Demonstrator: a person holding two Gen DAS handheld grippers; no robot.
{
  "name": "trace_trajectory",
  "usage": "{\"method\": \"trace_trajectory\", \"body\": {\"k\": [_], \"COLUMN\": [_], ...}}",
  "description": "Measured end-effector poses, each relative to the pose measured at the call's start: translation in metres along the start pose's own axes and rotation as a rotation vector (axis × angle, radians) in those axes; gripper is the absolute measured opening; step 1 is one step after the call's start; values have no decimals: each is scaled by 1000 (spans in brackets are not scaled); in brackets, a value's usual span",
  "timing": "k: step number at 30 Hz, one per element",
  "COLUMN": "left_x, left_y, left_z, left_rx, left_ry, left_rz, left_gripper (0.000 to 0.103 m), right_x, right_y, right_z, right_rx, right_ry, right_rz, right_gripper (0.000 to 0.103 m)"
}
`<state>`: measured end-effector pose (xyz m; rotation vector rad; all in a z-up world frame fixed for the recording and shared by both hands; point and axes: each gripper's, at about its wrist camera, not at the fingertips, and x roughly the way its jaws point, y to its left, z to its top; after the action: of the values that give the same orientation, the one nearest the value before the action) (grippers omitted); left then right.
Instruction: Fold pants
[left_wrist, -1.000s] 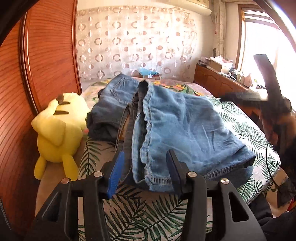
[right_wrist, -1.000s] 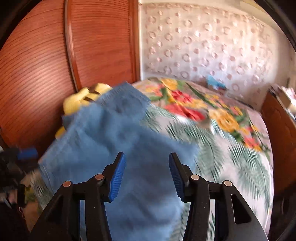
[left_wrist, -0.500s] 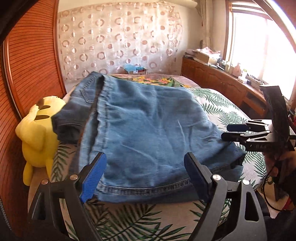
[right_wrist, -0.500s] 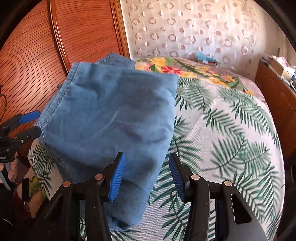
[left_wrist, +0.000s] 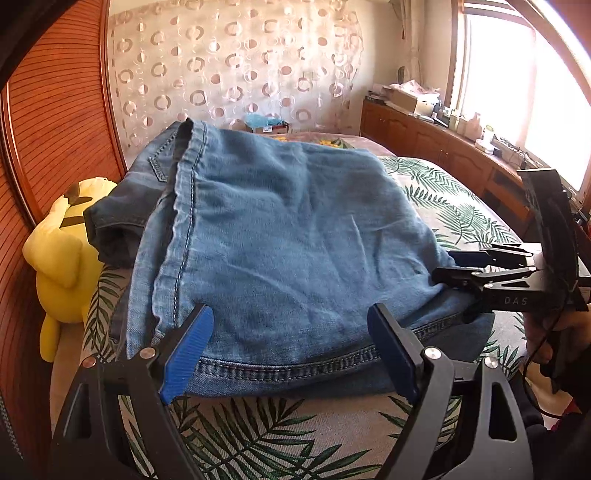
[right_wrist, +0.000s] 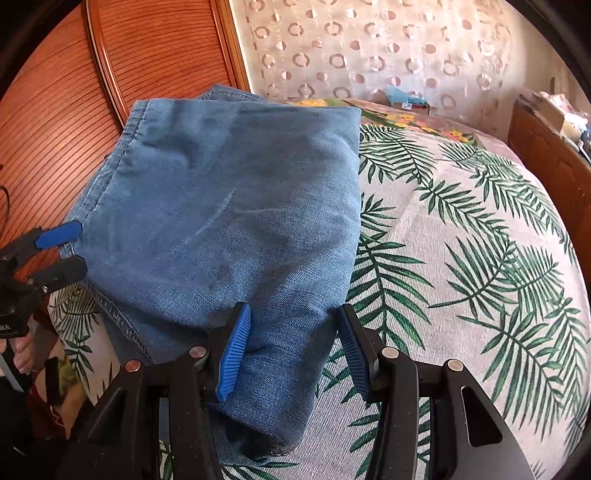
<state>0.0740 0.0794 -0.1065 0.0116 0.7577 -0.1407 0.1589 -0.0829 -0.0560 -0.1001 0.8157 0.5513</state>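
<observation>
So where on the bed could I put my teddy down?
The leaf-print bedspread lies bare between the folded blue denim pants and the wooden cabinet. A narrower strip is free at the near edge. Beside the yellow plush toy and wooden headboard it's crowded.

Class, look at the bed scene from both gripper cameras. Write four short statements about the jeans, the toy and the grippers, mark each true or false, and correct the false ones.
1. The jeans lie folded on the bed. True.
2. The left gripper is clamped on the hem. False: its fingers stand wide open, clear of the cloth.
3. A yellow plush toy sits beside the jeans, against the wooden headboard. True.
4. The bedspread is plain white. False: it carries green palm leaves and flowers.
</observation>
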Motion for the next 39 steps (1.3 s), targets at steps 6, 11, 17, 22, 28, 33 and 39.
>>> {"method": "trace_trajectory", "body": {"k": [6, 11, 17, 22, 28, 33, 39], "left_x": [3, 1, -6, -13, -9, 5, 17], "left_y": [-1, -8, -20, -28, -42, -66, -82], "left_z": [-1, 1, 8, 13, 20, 25, 17], "left_rx": [-7, 7, 34, 43, 52, 84, 114], "left_ry": [3, -1, -22, -46, -51, -29, 9], "left_rz": [-4, -12, -34, -60, -93, -125, -130], "left_gripper": [86, 86, 86, 86, 86, 86, 86], "right_x": [2, -13, -49, -85, -85, -73, -70], "right_y": [4, 8, -7, -34, -51, -49, -54], "right_z": [-5, -9, -5, -9, -29, -32, -42], "right_rx": [-8, -20, -7, -1, 14, 58, 90], "right_ry": [-20, -77, -136, -159, -99, -86, -94], "right_rz": [15, 2, -1, -76, -88, -96, -107], "right_gripper": [29, 13, 12, 12, 14, 23, 53]}}
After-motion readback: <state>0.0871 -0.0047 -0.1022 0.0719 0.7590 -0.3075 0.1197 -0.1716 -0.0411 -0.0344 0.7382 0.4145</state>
